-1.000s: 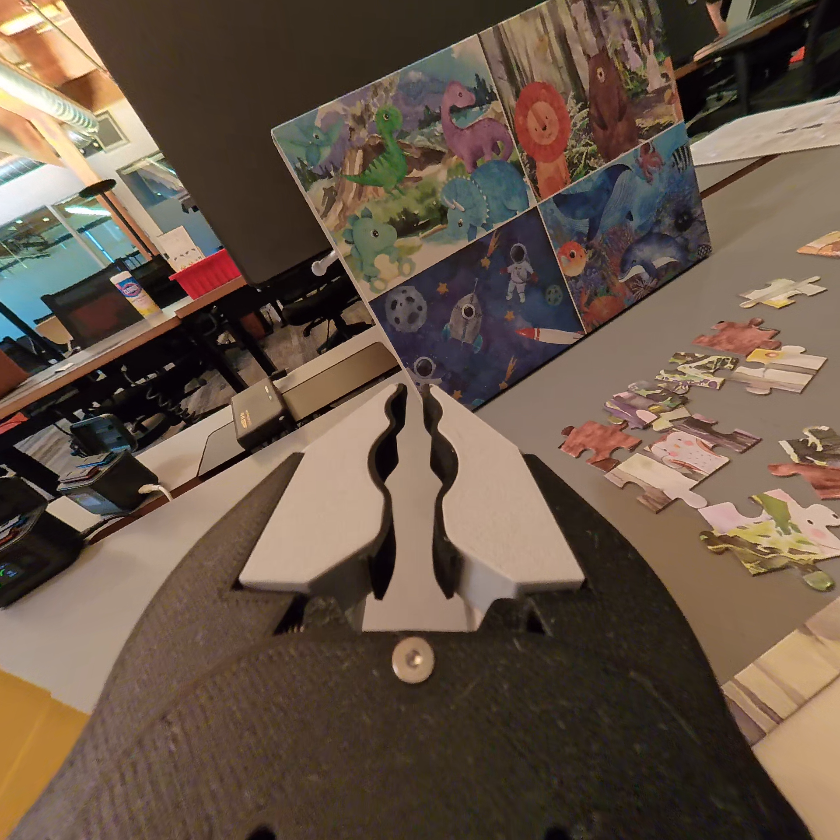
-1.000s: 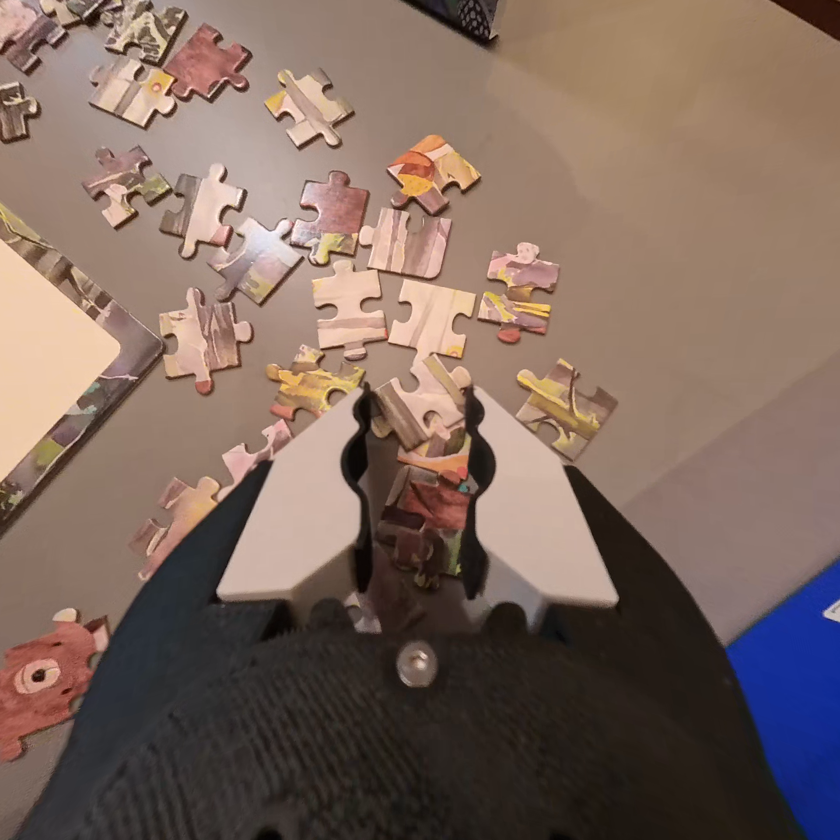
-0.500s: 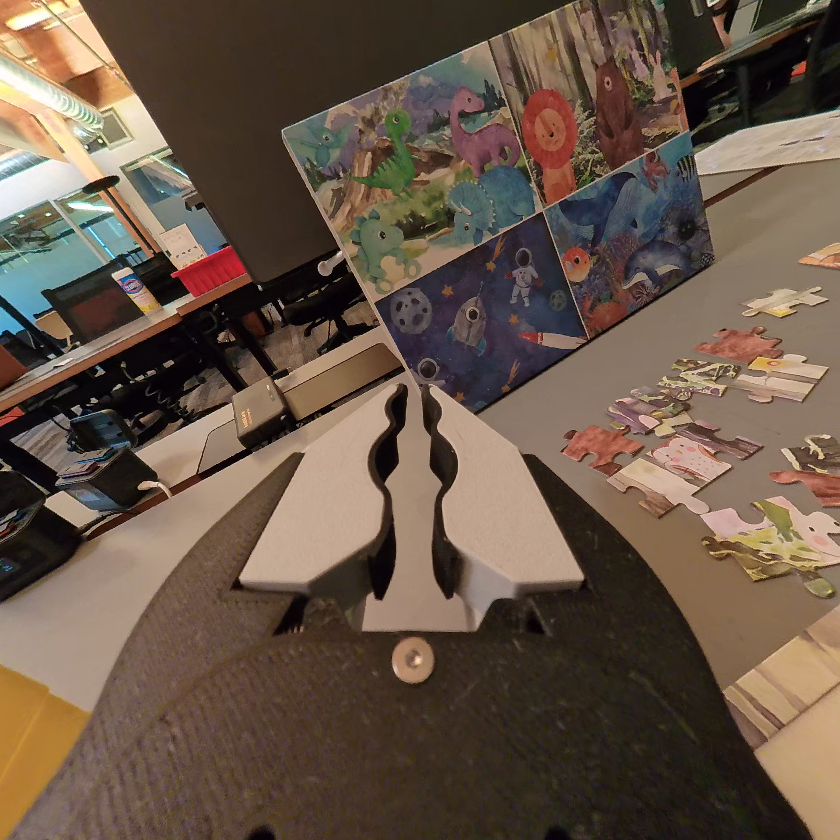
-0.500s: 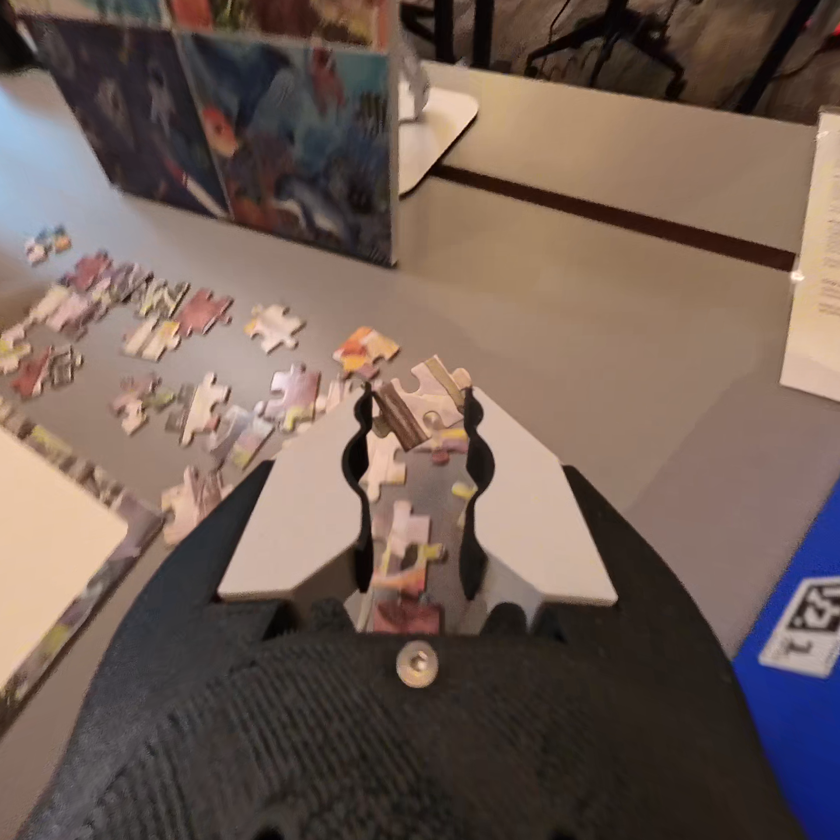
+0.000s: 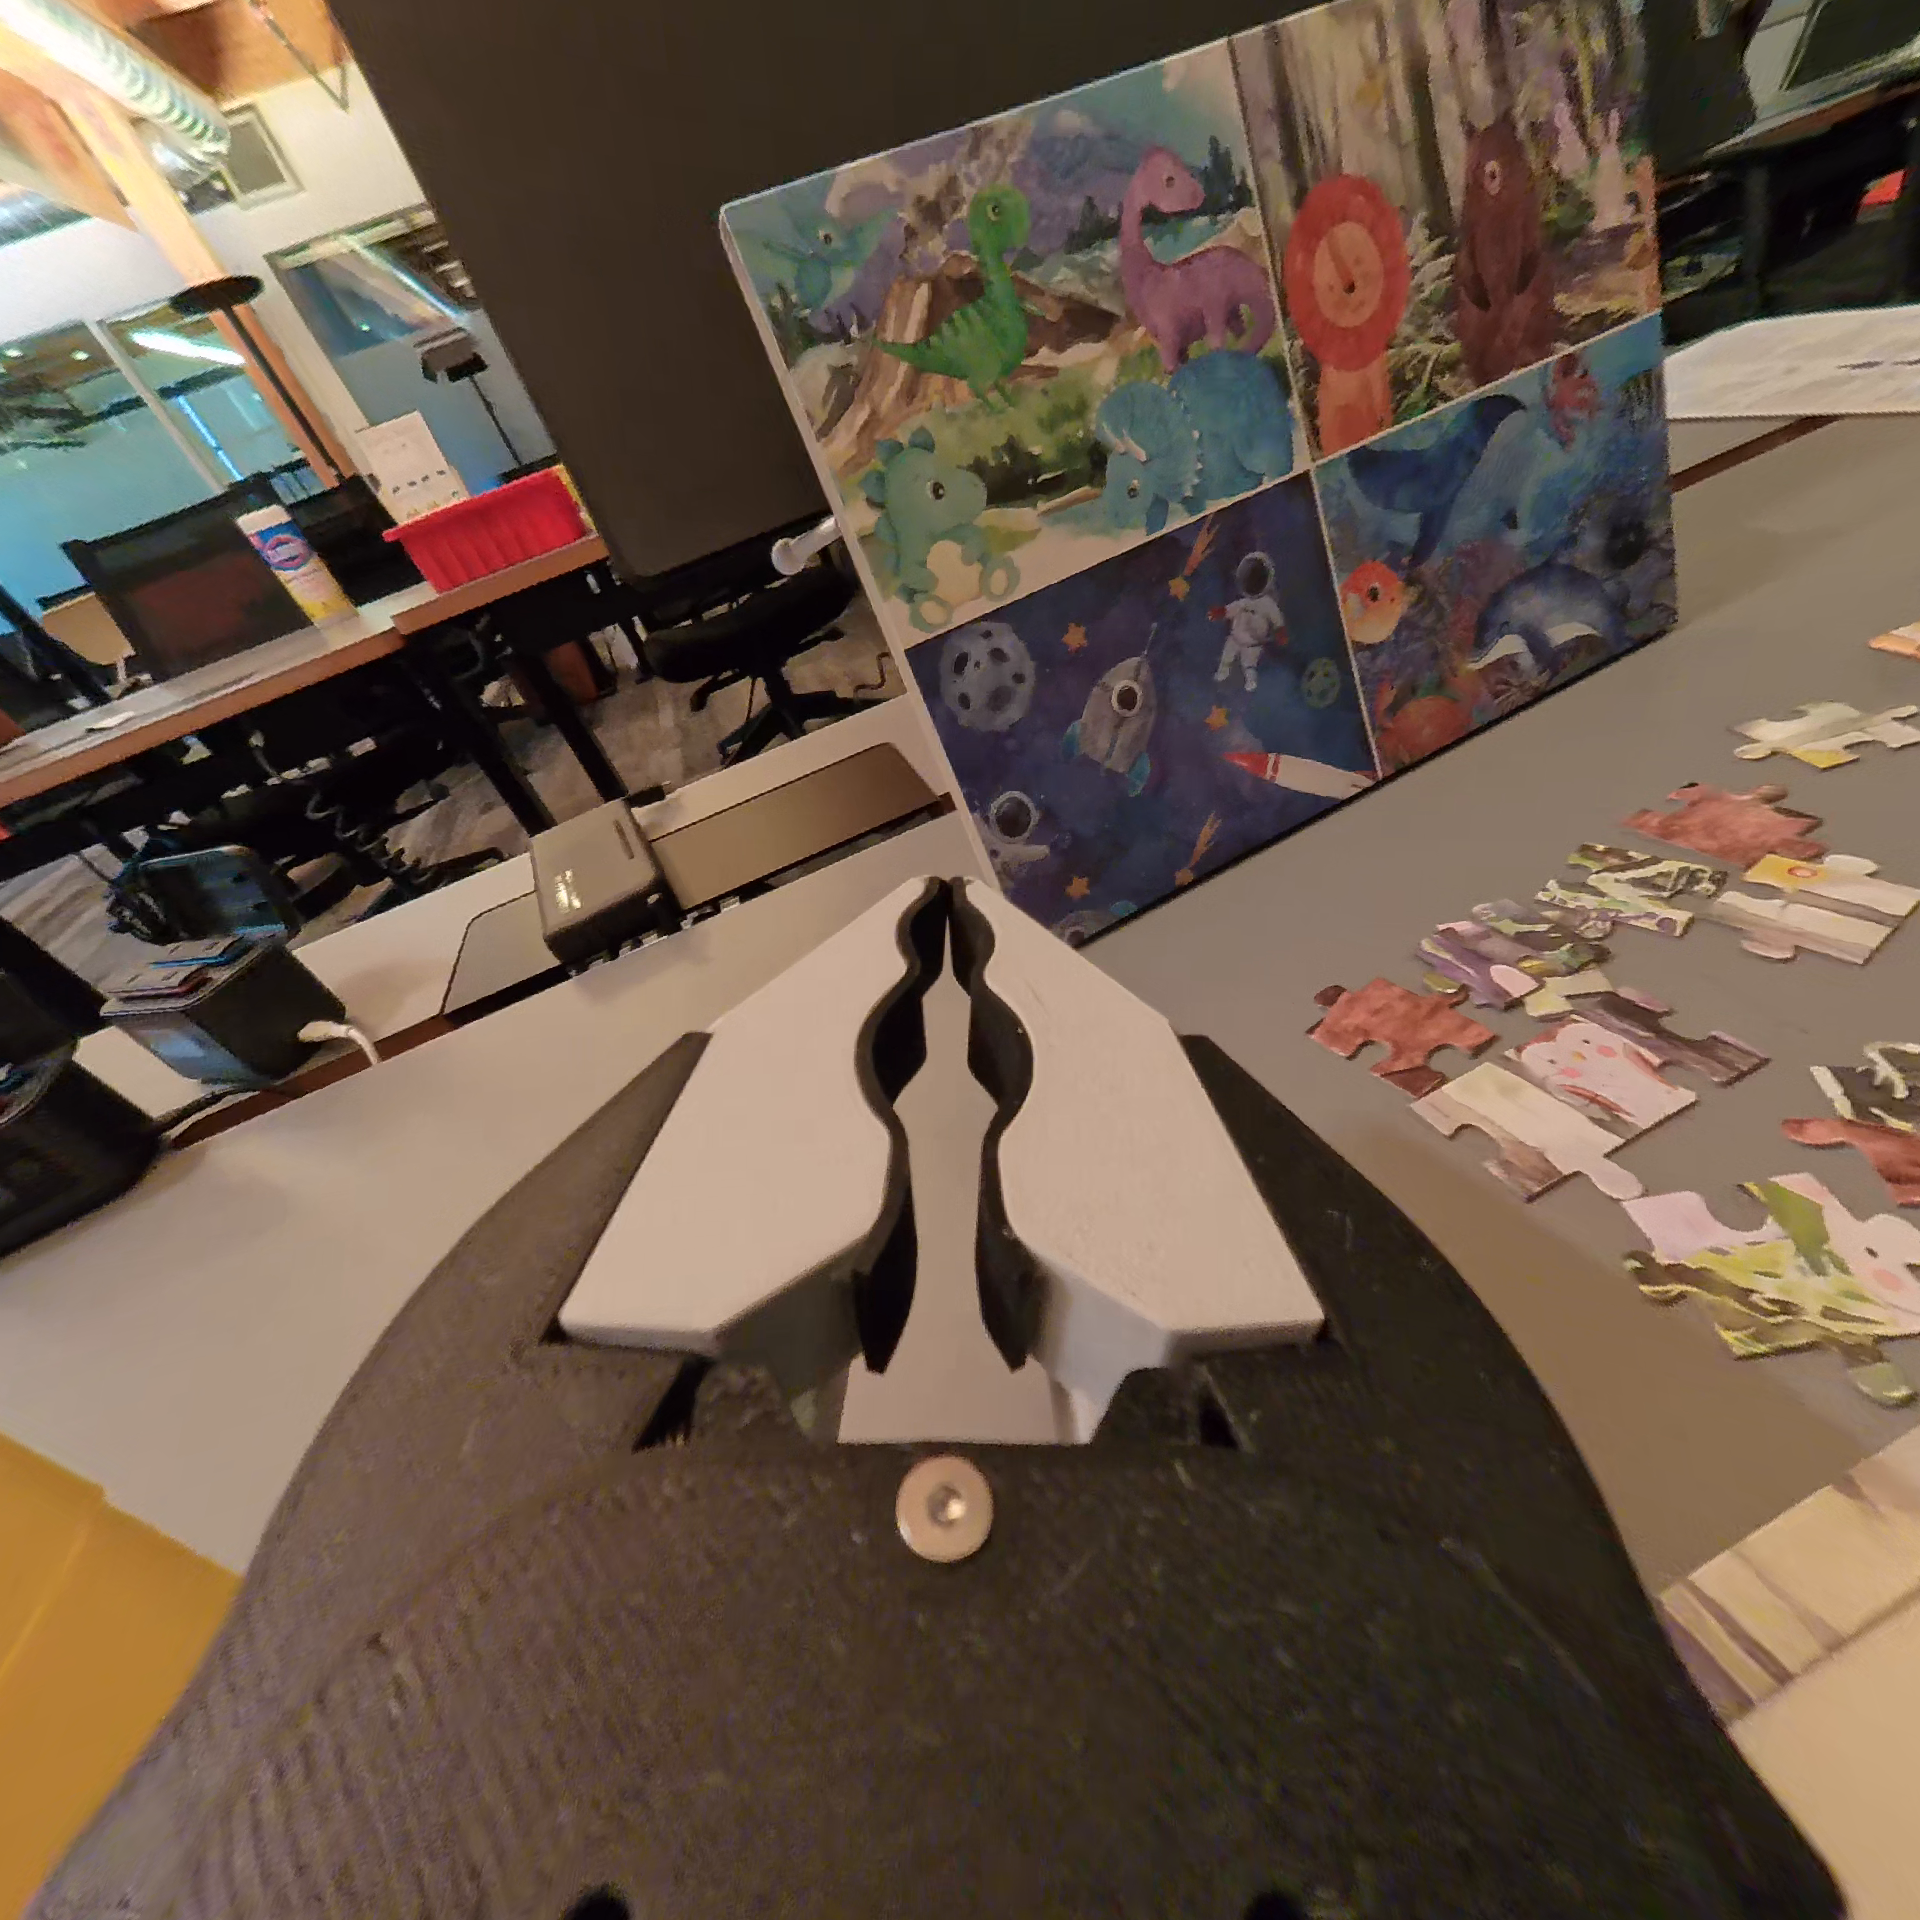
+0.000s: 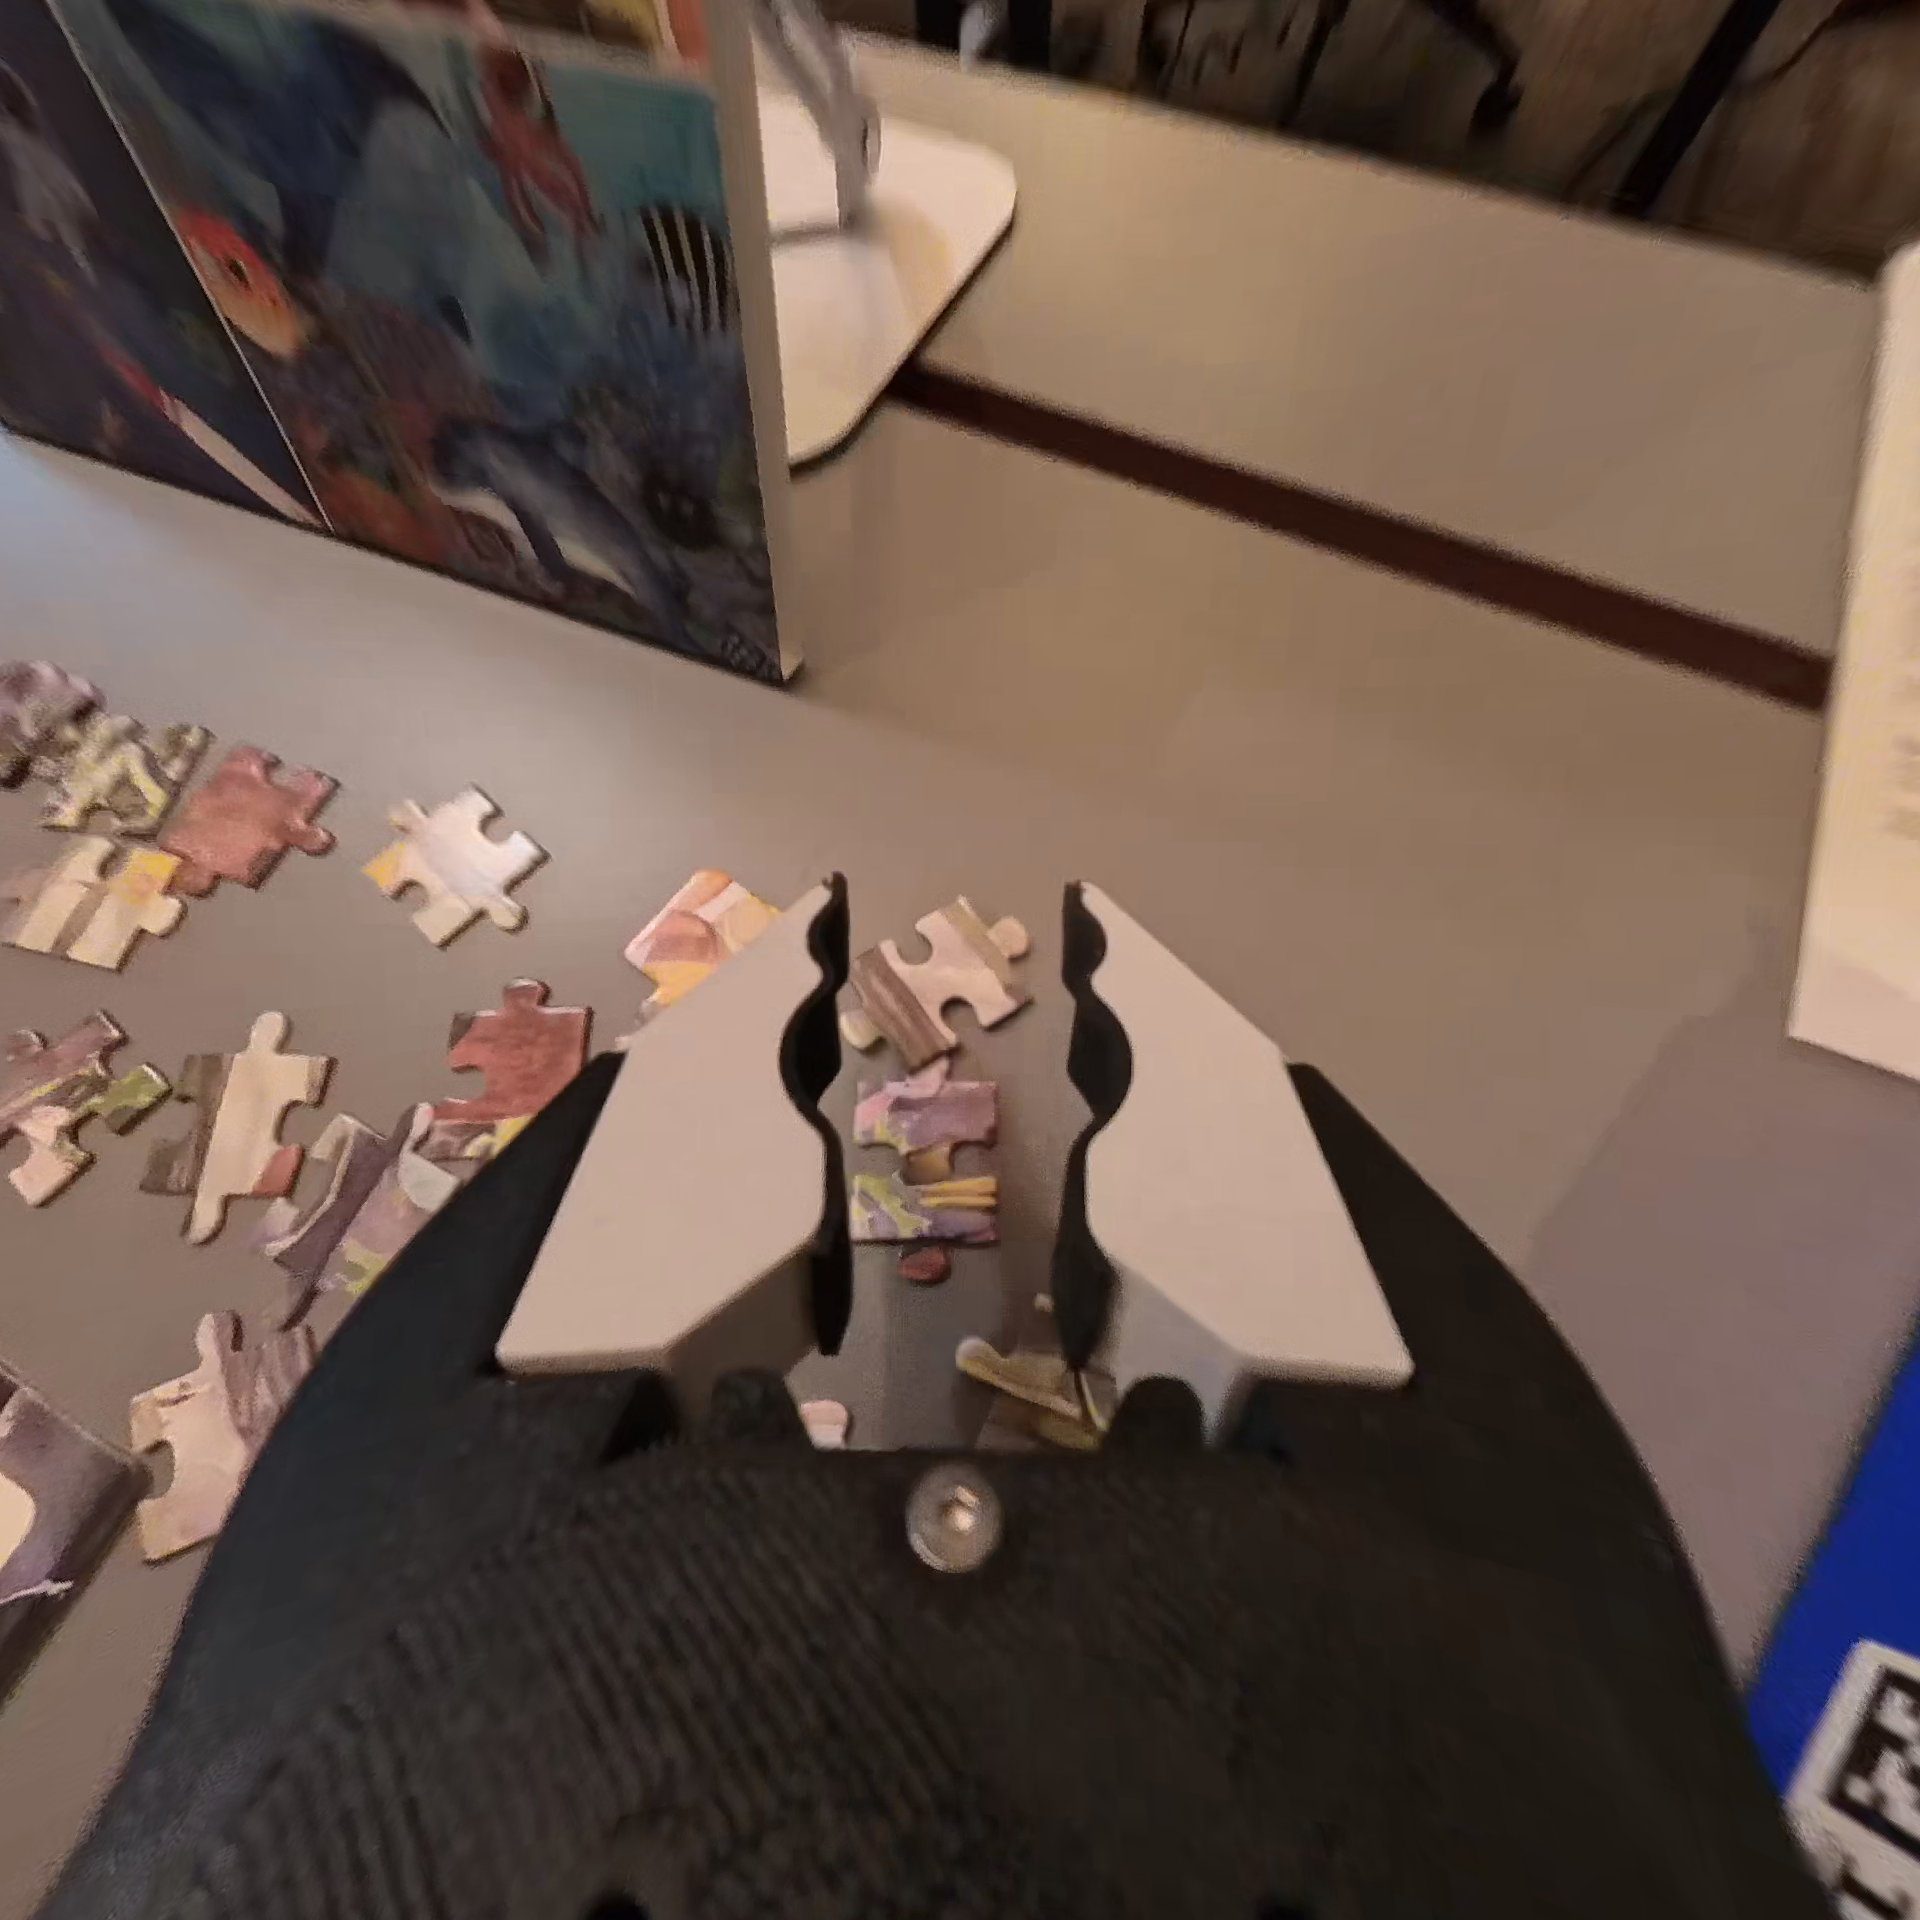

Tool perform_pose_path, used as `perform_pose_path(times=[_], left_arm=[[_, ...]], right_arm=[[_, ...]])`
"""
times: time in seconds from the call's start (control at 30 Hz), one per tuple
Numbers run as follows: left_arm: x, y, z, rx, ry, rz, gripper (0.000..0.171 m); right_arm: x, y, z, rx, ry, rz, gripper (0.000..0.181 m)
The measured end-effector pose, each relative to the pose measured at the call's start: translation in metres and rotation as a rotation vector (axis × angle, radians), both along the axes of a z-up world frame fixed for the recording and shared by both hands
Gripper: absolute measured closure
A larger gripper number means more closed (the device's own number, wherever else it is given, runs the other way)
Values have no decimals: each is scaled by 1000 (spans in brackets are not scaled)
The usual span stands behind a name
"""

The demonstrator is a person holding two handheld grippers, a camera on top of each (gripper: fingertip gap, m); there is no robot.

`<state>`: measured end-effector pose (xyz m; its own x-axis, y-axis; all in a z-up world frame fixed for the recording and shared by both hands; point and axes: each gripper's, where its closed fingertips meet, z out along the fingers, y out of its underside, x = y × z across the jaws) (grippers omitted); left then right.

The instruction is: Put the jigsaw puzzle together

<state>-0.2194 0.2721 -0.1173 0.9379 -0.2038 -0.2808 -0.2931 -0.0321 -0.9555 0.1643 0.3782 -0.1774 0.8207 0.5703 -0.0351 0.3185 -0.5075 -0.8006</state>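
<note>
My right gripper (image 6: 954,894) is open, just above the grey mat (image 6: 1299,935). A white and brown puzzle piece (image 6: 940,982) lies free between its fingertips, close to the left finger. Several loose puzzle pieces lie to the left, such as a brown one (image 6: 514,1070) and a purple-yellow one (image 6: 925,1158). My left gripper (image 5: 951,891) is shut and empty, held above the table's left part. Loose pieces (image 5: 1538,1049) lie to its right. A corner of the puzzle frame (image 5: 1808,1590) shows at the lower right, and also in the right wrist view (image 6: 42,1538).
The puzzle box (image 5: 1247,499) stands upright at the back of the mat; it also shows in the right wrist view (image 6: 447,312). A white stand base (image 6: 894,249) sits behind it. A white sheet (image 6: 1870,675) and a blue board (image 6: 1870,1662) lie at the right. Spacing between my two grippers at the tips: around 40 cm.
My right gripper has opened and let go of the white and brown piece it lifted and carried. My left gripper's fingertips have closed their small gap.
</note>
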Motion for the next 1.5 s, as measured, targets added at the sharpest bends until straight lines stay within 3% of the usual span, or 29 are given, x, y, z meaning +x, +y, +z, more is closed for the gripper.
perform_pose_path(times=[0.17,0.33,0.53,0.73,0.93,1.17,1.5], left_arm=[[-2,1,1,5,-6,3,171],[-3,0,2,-2,-25,7,171],[2,-6,5,-89,-105,-31,171],[14,-9,-3,-149,-131,-123,170],[30,-12,-21,-261,-213,-222,146],[32,-11,-24,-287,-219,-238,138],[30,-10,-25,-310,-249,-245,137]], right_arm=[[2,-15,38,95,143,5,136],[8,-31,43,153,39,14,138],[-16,-45,65,289,-16,80,145],[-43,-67,66,327,59,173,159],[-53,-74,60,337,37,207,158],[-49,-78,79,393,142,182,154],[-30,-83,101,486,166,140,155]])
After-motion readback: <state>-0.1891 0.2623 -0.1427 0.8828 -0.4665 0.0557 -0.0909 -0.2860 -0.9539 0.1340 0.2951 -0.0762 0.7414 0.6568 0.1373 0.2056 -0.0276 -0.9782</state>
